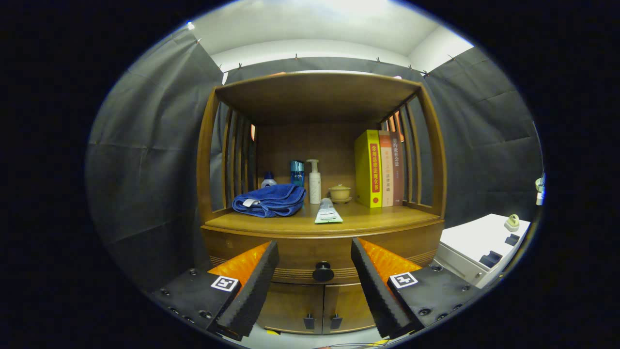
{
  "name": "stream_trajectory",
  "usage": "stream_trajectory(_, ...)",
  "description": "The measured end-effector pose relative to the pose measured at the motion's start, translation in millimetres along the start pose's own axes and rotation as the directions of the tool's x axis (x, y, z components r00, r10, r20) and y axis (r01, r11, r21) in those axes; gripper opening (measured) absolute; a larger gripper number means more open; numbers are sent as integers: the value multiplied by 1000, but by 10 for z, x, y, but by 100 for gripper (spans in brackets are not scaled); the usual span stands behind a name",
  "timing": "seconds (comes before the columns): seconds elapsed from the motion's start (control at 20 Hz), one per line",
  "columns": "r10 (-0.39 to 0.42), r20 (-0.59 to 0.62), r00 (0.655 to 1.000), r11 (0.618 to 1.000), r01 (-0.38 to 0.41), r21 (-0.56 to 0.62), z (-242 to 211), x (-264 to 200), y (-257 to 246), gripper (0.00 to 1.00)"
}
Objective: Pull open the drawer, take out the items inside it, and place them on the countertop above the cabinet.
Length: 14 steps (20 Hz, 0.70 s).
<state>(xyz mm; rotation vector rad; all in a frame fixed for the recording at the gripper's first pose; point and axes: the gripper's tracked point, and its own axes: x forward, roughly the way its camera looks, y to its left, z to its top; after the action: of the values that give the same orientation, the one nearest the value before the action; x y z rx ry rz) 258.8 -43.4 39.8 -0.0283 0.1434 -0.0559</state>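
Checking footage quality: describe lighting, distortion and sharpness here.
Gripper view: fisheye bows the cabinet posts outward; ceiling light is bright while the shelf recess sits in shadow; drawer knob is sharp between the gripper and its open jaws.

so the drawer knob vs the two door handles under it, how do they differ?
The drawer knob is a single round one, centred on the drawer front; the door handles are a pair of small squarish pulls side by side where the two doors meet. The knob looks larger and sits between the fingers of the open gripper; the handles lie lower down. All are dark on the brown wood cabinet.
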Motion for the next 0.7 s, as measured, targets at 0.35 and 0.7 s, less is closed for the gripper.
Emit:
stream_trajectory(0.35, -39, 56, 998, 998, 36, 57, 343, -1007, -412, 97)
stream_trajectory(0.7, -130, 97, 987, 986, 118, 119, 370, -1295, -997, 98)
